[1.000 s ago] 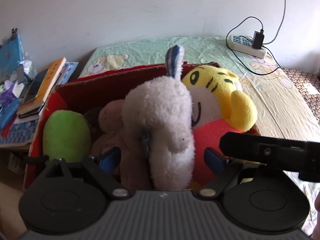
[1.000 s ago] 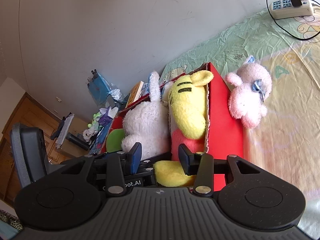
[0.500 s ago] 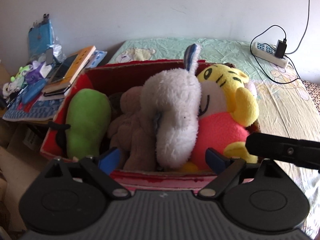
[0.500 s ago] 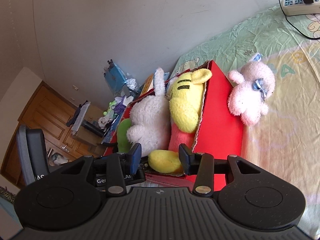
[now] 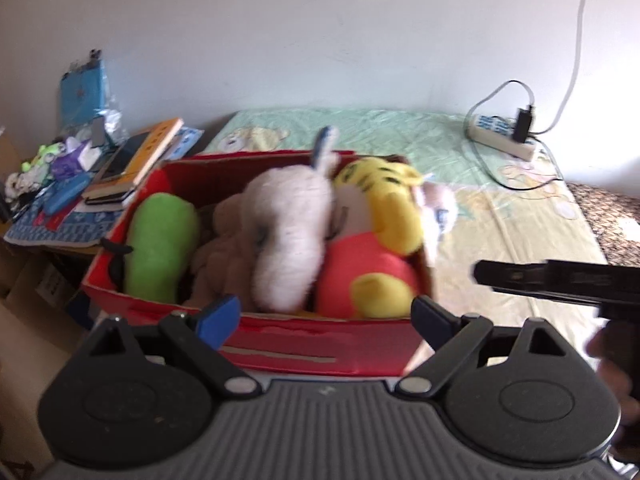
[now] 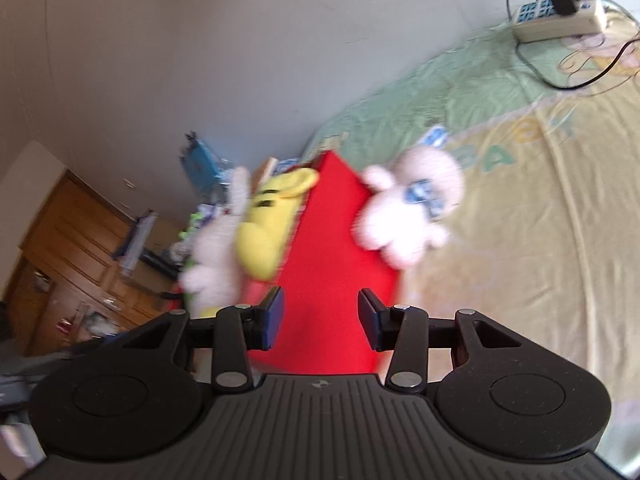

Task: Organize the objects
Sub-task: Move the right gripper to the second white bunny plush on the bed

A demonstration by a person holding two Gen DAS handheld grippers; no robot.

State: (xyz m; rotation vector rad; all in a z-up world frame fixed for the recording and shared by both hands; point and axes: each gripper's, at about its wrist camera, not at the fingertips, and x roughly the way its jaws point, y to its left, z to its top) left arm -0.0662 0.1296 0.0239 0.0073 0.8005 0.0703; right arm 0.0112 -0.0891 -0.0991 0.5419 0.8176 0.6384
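The red cardboard box [image 5: 312, 344] stood at the edge of the bed [image 5: 520, 224], already packed with soft toys: a green plush [image 5: 160, 240] at the left end, a brown one [image 5: 224, 240] beside it, a white long-eared rabbit [image 5: 288, 232] in the middle and a yellow tiger in a red shirt [image 5: 372, 248] at the right end. One toy was not yet stowed: a pink plush rabbit with a blue bow [image 6: 412, 208] lay on the bed sheet, leaning against the outside of the box's right wall. By that layout the sorting looked nearly done, with this last rabbit the step in hand. The left gripper [image 5: 326, 316] hung just short of the box's near wall with its jaws spread wide and nothing between them; they had just been opening a little further. The right gripper [image 6: 320, 316] pointed along the red wall toward the pink rabbit, its jaws partly spread and empty, well short of the toy. The next move would probably call for carrying the right gripper forward over the sheet, closing on the rabbit's soft body, lifting it clear of the wall and pressing it into whatever gap remained near the tiger; the box looked crowded, so a toy could spill out. Both views were blurred, and no brand or label could be read: large pastel letters printed on the sheet were too smeared to make out.
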